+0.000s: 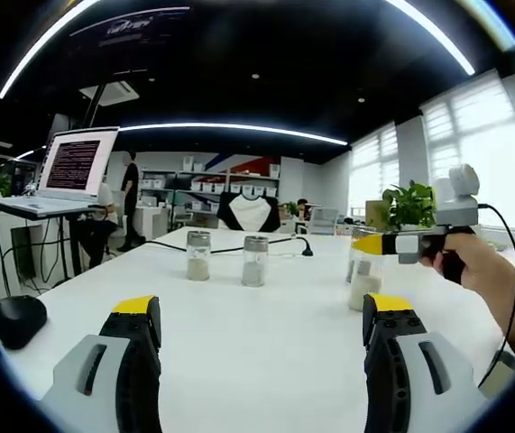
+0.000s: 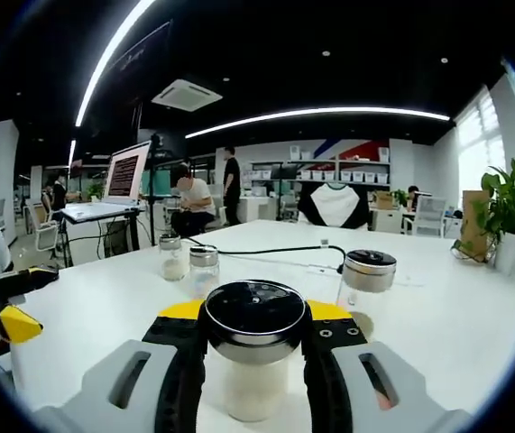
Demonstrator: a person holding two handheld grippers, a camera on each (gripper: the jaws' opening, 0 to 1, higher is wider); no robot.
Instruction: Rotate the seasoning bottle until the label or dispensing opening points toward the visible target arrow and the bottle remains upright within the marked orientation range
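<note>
The bottle (image 2: 253, 352) stands upright between our right gripper (image 2: 253, 336) jaws, pinched; our left gripper (image 1: 262, 329) waits with jaws spread.

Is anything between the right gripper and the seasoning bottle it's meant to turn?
No. The right gripper already has the seasoning bottle between its jaws, close against both sides. The other bottles stand farther back on the white table.

Open-plan office, laptop (image 1: 75, 170) on stand, shelving (image 2: 329, 173), desks
</note>
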